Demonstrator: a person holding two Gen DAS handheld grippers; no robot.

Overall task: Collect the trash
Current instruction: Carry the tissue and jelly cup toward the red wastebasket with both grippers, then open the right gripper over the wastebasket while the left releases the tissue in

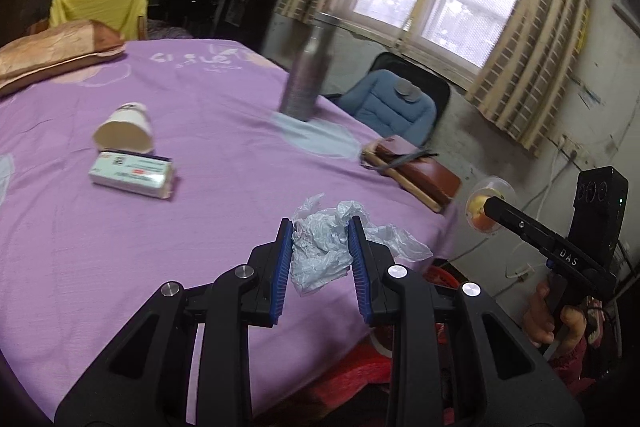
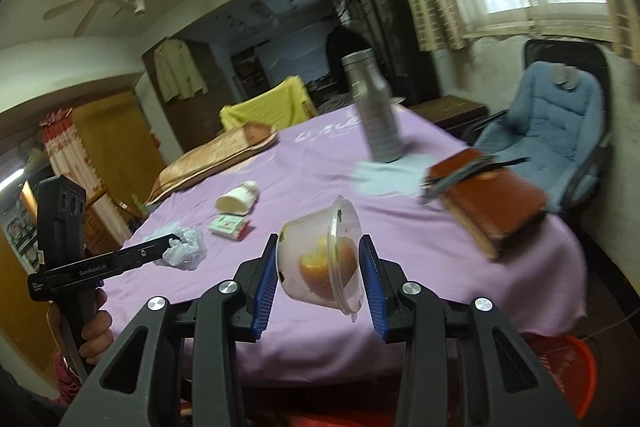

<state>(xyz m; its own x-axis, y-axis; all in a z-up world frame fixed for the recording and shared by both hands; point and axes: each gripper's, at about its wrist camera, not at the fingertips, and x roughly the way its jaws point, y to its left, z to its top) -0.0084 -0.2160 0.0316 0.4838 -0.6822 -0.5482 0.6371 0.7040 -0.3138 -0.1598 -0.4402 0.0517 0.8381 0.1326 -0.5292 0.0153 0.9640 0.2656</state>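
The left tool (image 1: 319, 247) is clenched on a crumpled plastic bag (image 1: 320, 247); the right tool (image 2: 318, 277) grips a clear tub (image 2: 320, 259) of food scraps. A red basket (image 2: 568, 371) sits below, right of the right tool, likely the drop spot.

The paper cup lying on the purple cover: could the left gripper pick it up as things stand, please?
Probably not yet: the left gripper is shut on a crumpled plastic bag. The paper cup itself lies unobstructed.

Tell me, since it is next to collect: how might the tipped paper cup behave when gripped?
The paper cup probably crushes easily: thin walls, open mouth. Lying on its side, it may roll if nudged, though the tissue pack beside it could block that. Likely very light.
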